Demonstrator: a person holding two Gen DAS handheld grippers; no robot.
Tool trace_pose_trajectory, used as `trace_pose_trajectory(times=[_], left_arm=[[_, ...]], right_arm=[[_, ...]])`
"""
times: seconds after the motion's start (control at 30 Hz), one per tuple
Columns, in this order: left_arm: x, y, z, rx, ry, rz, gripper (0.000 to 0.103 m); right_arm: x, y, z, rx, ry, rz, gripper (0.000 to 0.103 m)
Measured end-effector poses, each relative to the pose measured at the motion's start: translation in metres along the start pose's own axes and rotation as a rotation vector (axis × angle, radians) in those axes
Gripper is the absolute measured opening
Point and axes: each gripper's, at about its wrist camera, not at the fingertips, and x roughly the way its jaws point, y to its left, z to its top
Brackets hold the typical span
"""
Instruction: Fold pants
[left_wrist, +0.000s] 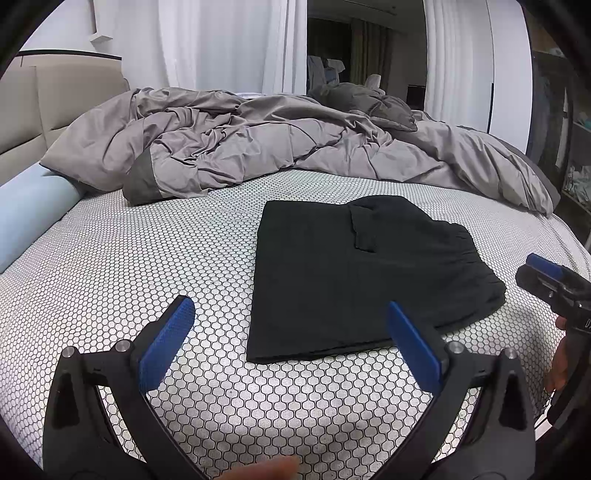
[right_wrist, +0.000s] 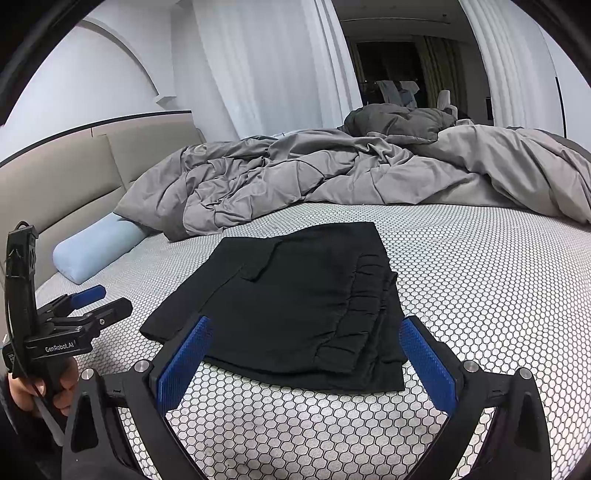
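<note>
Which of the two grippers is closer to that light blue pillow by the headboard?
Left. The left gripper sits on the side of the black pants toward the blue pillow; the right gripper hovers over the pants' waistband end, farther away.

Both wrist cams low, near, fwd; shared pants (left_wrist: 354, 273).

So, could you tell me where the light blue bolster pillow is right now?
The light blue bolster pillow lies far left in both views, against the beige headboard, its end tucked under the grey duvet.
</note>
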Motion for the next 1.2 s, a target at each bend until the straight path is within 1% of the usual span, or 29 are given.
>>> trace_pose_trajectory(times=[1.2], left_arm=[[-0.003,-0.0029,-0.0009,0.007,-0.013,0.0,0.102]], right_arm=[[0.0019,-0.0005,-0.0008,-0.027,0.017,0.009,0.103]])
